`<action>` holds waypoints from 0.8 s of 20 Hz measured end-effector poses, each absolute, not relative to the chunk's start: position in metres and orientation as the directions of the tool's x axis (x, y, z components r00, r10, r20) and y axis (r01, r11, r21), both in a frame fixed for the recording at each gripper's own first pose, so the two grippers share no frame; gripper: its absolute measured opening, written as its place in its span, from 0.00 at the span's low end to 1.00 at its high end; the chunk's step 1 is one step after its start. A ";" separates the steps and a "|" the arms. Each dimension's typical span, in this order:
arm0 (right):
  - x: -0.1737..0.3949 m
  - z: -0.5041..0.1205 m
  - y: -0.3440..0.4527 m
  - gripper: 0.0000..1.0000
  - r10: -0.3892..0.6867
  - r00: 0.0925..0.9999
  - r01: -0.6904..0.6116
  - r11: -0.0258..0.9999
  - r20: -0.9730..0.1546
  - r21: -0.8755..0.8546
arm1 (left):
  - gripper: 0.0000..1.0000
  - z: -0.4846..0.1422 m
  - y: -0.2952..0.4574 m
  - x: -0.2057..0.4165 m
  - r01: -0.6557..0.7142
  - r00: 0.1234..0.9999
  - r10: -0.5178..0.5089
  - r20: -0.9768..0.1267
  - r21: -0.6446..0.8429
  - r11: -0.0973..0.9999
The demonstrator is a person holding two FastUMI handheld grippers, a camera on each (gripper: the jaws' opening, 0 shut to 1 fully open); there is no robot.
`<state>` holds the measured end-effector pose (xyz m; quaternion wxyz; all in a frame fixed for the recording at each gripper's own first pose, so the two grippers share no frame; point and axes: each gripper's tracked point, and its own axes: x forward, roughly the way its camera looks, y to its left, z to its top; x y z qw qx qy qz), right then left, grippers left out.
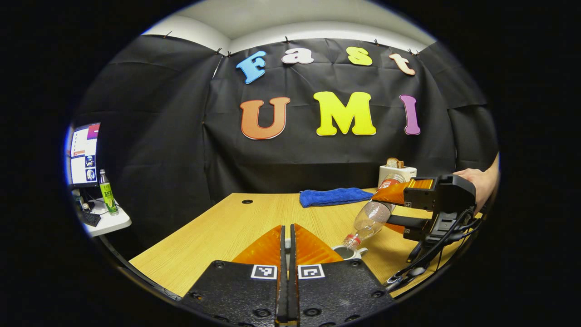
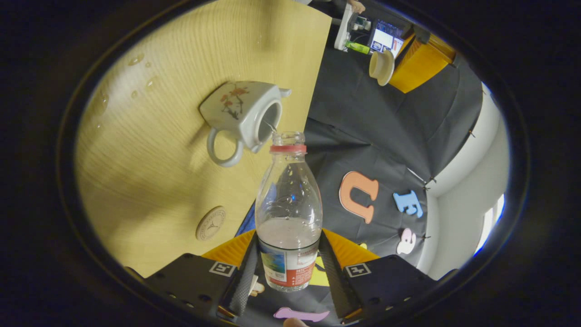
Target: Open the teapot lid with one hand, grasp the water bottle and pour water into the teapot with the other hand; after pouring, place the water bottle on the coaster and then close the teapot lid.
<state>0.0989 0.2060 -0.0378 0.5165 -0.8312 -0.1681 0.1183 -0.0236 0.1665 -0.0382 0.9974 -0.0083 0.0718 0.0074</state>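
My right gripper (image 2: 288,237) is shut on a clear water bottle (image 2: 288,204) with a red neck ring and no cap. The bottle is tipped, its mouth right at the open top of the grey flowered teapot (image 2: 240,113) on the wooden table. Some water is left in the bottle's lower part. In the left gripper view the bottle (image 1: 372,217) slants mouth-down over the teapot (image 1: 348,252), held by the right gripper (image 1: 401,209) and a hand (image 1: 476,181). My left gripper (image 1: 287,229) is shut on the teapot lid (image 2: 381,67), held up off the table. A round coaster (image 2: 211,222) lies bare near the teapot.
A blue cloth (image 1: 333,196) and a white toaster (image 1: 396,172) with bread sit at the table's far side. Water drops (image 2: 136,59) dot the tabletop beyond the teapot. A side table at left carries a monitor (image 1: 84,154) and a green bottle (image 1: 108,193).
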 end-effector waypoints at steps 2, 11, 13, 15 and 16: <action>0.099 -0.036 0.207 0.72 0.403 0.915 0.164 -0.425 -0.024 -0.890 | 0.03 -0.038 0.167 -0.024 -0.015 0.990 0.012 -0.144 -0.016 1.000; 0.097 -0.028 0.210 0.72 0.413 0.911 0.197 -0.454 -0.009 -0.869 | 0.03 -0.035 0.169 -0.025 -0.022 0.990 0.019 -0.138 -0.024 0.999; 0.097 -0.024 0.211 0.72 0.415 0.910 0.207 -0.462 -0.004 -0.863 | 0.03 -0.035 0.170 -0.023 -0.022 0.991 0.019 -0.136 -0.023 0.999; 0.097 -0.021 0.210 0.72 0.416 0.909 0.217 -0.468 0.002 -0.857 | 0.03 -0.033 0.170 -0.025 -0.021 0.991 0.018 -0.133 -0.024 0.999; 0.096 -0.018 0.211 0.72 0.418 0.909 0.223 -0.471 0.007 -0.853 | 0.03 -0.033 0.170 -0.025 -0.022 0.991 0.018 -0.133 -0.025 0.999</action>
